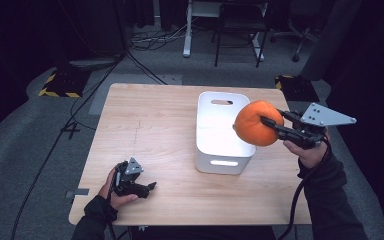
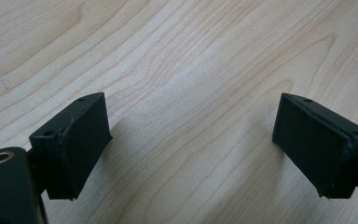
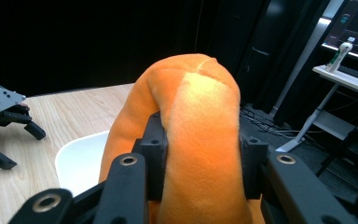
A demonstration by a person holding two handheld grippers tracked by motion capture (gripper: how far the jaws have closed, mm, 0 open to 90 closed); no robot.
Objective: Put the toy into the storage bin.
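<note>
An orange plush ball (image 1: 257, 122) hangs in the air over the right rim of the white bin (image 1: 215, 127). My right gripper (image 1: 266, 122) is shut on it from the right, the jaws pressing into the soft fabric; in the right gripper view the orange plush ball (image 3: 191, 135) bulges up between the black jaws. My left gripper (image 1: 147, 189) rests low on the wooden table (image 1: 145, 115) near its front left corner, open. In the left gripper view the left gripper (image 2: 193, 140) has its jaws wide apart with only bare wood between them.
The white bin (image 3: 81, 161) stands right of the table's middle, with cut-out handles in its near and far walls. Beyond the table lie cables, a desk frame and chair legs (image 1: 237, 30) on a grey floor. A monitor on a stand (image 3: 349, 42) shows at the right.
</note>
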